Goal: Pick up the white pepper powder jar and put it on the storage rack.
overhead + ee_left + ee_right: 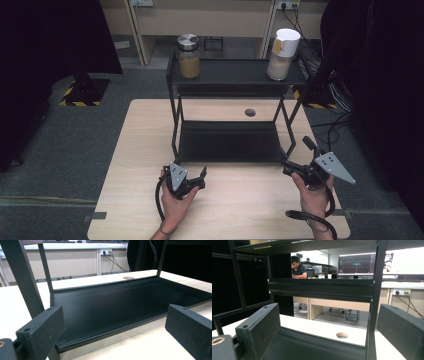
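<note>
A black two-tier metal rack (235,75) stands on the far half of a light wooden table (140,150). On its top shelf are a silver-lidded jar (189,56) of tan contents at the left and a white-lidded jar (282,54) of pale contents at the right. The lower shelf (227,141) is bare. My left gripper (202,177) lies near the rack's front left corner, open, nothing between its jaws; the lower shelf (125,302) lies ahead of the left gripper (113,315). My right gripper (299,156) is at the front right corner, open; a rack post (374,302) stands ahead of the right gripper (328,315).
A round cable hole (250,112) sits in the table behind the rack, and the cable hole (342,335) also appears ahead of the right gripper. Dark curtains flank the table. Far off, a seated person (298,268) and a monitor (357,263) are in view. Bare tabletop lies between my hands.
</note>
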The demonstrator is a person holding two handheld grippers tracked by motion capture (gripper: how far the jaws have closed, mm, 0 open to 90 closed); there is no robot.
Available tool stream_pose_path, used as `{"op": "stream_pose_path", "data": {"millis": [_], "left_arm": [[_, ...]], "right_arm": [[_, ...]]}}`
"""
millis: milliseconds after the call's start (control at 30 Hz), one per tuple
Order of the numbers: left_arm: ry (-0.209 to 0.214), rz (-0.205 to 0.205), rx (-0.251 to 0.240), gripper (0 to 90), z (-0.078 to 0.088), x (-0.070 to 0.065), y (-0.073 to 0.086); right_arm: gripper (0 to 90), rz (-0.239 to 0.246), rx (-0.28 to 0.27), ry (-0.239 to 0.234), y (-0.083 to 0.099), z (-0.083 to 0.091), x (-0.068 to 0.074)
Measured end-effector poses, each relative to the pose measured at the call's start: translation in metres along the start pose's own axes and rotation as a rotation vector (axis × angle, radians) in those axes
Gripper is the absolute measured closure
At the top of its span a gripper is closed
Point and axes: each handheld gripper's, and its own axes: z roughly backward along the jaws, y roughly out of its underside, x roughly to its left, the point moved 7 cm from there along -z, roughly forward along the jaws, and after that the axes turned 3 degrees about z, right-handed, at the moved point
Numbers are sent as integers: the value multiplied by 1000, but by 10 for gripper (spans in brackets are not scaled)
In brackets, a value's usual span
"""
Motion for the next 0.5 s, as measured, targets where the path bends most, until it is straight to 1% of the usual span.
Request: {"op": "stream_pose_path", "data": {"millis": [233,500], "left_arm": [[-1,-1,-1,17,0,0,0],[-1,-1,-2,17,0,0,0]], "right_arm": [[53,-6,30,0,11,5,-1],[53,-7,61,-2,24,10,2]]}}
